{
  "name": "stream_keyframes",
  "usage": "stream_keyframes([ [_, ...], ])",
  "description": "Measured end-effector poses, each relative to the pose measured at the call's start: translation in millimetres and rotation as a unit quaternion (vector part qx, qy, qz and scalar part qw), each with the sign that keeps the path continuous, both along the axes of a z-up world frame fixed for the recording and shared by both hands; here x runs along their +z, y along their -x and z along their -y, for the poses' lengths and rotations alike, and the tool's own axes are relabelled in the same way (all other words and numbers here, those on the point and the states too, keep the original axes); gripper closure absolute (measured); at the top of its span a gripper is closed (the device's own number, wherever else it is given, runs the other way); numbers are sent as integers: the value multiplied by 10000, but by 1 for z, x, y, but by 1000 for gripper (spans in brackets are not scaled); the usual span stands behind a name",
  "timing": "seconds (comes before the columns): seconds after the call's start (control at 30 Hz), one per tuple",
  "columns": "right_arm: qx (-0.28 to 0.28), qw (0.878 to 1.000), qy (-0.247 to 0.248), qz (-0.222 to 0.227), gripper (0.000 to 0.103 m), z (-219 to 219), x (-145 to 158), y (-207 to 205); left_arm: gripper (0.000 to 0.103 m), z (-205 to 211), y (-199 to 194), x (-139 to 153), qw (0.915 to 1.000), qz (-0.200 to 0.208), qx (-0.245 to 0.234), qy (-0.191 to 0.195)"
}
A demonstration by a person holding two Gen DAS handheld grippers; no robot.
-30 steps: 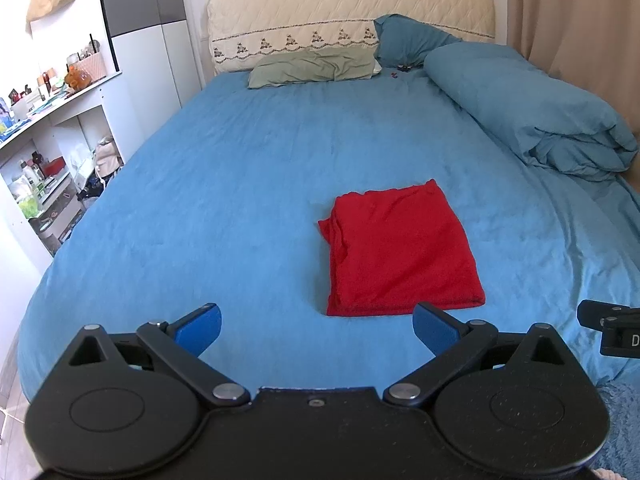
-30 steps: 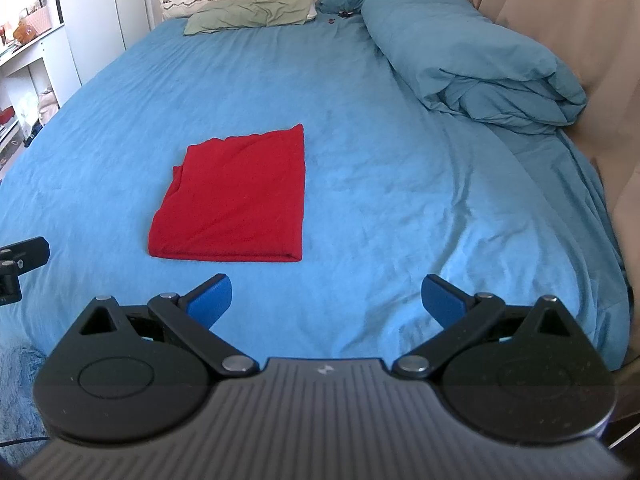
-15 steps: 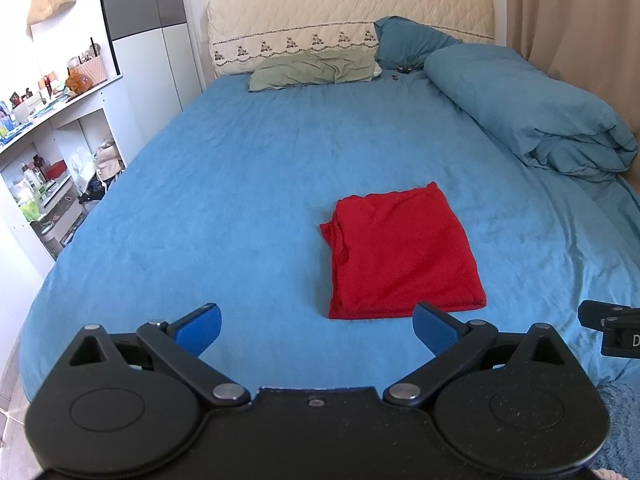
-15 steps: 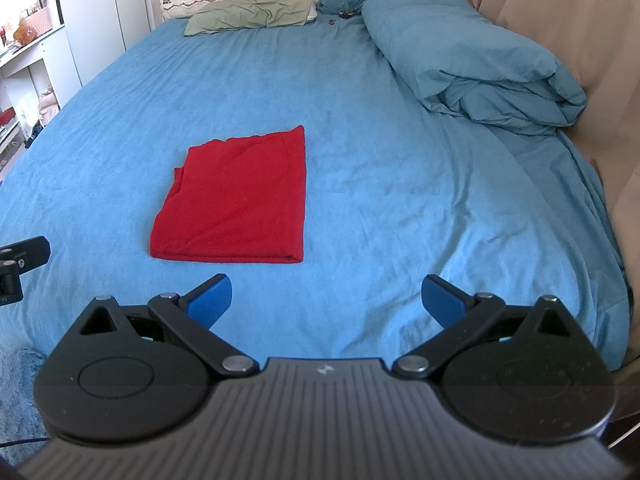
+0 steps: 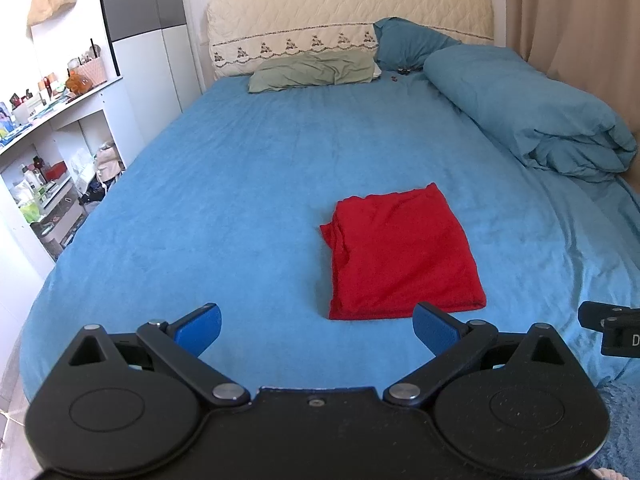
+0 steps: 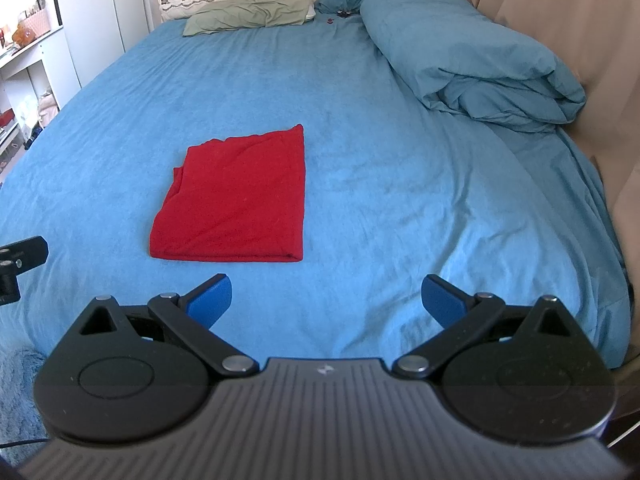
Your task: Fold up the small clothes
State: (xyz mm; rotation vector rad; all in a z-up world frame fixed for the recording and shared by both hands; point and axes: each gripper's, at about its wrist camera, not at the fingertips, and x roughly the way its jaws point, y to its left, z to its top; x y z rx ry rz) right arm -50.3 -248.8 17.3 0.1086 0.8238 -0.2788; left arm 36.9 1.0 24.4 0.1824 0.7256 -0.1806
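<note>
A red garment [image 5: 404, 250] lies folded into a flat rectangle on the blue bed sheet [image 5: 240, 184], its left edge slightly rumpled. My left gripper [image 5: 318, 330] hovers open over the foot of the bed, short of the garment's near edge, with nothing between its blue pads. In the right wrist view the same red garment [image 6: 236, 200] lies left of centre. My right gripper [image 6: 328, 300] is open and empty, just short of the garment's near right corner. Part of the other gripper shows at each view's side edge.
A rolled blue duvet [image 5: 532, 116] lies along the bed's right side beside a beige curtain [image 6: 560, 20]. A green pillow [image 5: 316, 70] and a blue pillow [image 5: 408, 46] rest at the headboard. White shelves [image 5: 48, 152] with clutter stand left of the bed.
Both views have shifted slightly, so the garment sits a little lower in each frame. The garment itself has not moved and both grippers stay open.
</note>
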Motion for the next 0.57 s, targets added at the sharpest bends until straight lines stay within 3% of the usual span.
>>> stream_keyframes([
  [0.4,-6,10000,-16,-16,0,-2,-1,1,0,3,2,-3,9994,137,209,-233],
  [0.57,-49,10000,-32,-52,0,-6,-3,-2,0,1,-1,-6,9998,81,138,-121],
])
